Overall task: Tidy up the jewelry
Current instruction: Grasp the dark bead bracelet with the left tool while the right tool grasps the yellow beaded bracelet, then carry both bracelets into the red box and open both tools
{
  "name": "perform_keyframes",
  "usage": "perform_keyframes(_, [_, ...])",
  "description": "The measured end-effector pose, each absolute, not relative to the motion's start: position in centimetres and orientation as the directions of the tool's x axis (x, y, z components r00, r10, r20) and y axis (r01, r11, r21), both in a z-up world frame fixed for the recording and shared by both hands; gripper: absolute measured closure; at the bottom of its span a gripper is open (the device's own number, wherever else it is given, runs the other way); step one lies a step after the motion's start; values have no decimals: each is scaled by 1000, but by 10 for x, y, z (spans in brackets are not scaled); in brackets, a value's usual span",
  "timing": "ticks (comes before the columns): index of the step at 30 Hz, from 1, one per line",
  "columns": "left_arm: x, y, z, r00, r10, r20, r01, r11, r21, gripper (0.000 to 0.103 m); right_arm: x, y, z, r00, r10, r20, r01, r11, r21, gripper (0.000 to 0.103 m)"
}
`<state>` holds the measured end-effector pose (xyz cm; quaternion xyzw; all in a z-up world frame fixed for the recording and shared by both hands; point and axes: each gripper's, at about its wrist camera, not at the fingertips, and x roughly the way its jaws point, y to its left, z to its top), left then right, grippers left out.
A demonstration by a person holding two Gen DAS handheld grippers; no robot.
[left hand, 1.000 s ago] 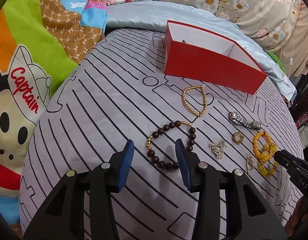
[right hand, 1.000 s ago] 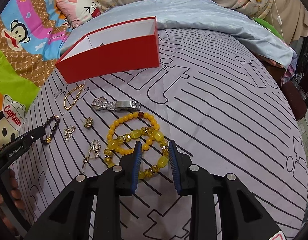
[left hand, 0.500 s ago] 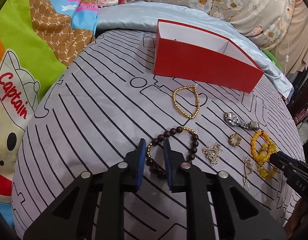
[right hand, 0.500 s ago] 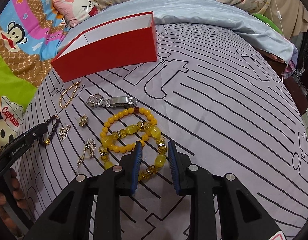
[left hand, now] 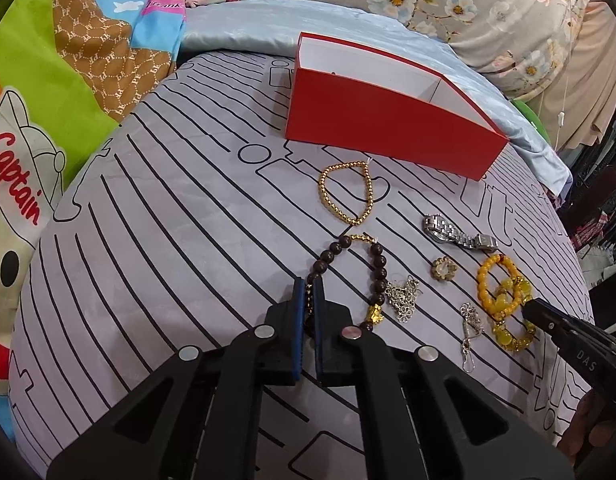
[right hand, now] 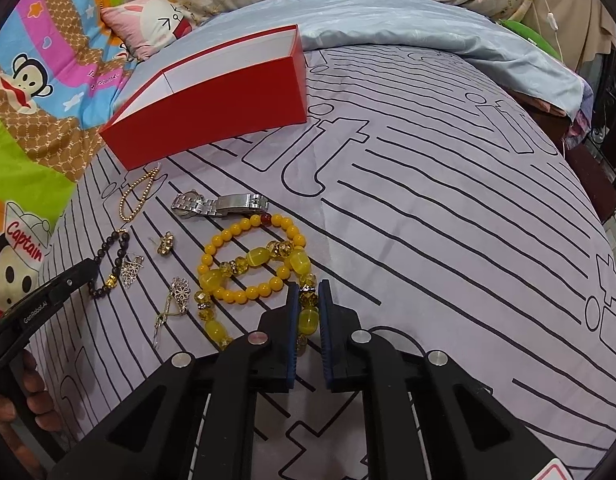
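My left gripper is shut on the near-left part of a dark brown bead bracelet lying on the striped sheet. My right gripper is shut on a chunky yellow bead bracelet, which overlaps a round-bead yellow bracelet. An open red box with a white inside and a divider stands beyond; it also shows in the right wrist view. A gold bead bracelet, a silver watch, a gold flower piece and silver charms lie between.
A silver clasp pendant lies near the yellow bracelets. A pale blue quilt is bunched behind the box. Cartoon-print bedding lies on the left. The sheet drops off at the right edge of the bed.
Both grippers have moved forward and closed: the left onto the brown bead bracelet, the right onto the chunky yellow bracelet. The brown bracelet's loop has been drawn narrower.
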<state>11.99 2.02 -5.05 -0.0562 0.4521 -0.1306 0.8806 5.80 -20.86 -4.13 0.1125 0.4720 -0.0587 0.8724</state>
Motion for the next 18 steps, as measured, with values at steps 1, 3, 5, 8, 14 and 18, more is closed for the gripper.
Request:
perform_keyframes(1, [119, 20, -49, 557, -285, -780, 182, 958, -220, 100, 57, -208, -40, 550, 6, -835, 207, 968, 144, 95])
perform_keyframes(3, [117, 19, -45, 560, -294, -775, 189, 956, -226, 100, 56, -208, -36, 558, 11, -830, 204, 967, 150, 95])
perform_keyframes(5, [115, 18, -41, 564, -302, -769, 197, 953, -231, 100, 55, -207, -31, 569, 14, -822, 200, 967, 155, 95])
perform_keyframes(8, [112, 16, -33, 569, -318, -759, 209, 948, -240, 100, 54, -206, -21, 587, 21, -809, 191, 968, 163, 95])
perform_keyframes(14, [106, 12, -11, 586, -352, -730, 239, 936, -259, 100, 51, -203, -1, 625, 36, -780, 169, 969, 181, 95])
perform_keyframes(18, [102, 9, 5, 601, -369, -709, 260, 929, -263, 100, 49, -202, 13, 649, 44, -759, 153, 970, 187, 95])
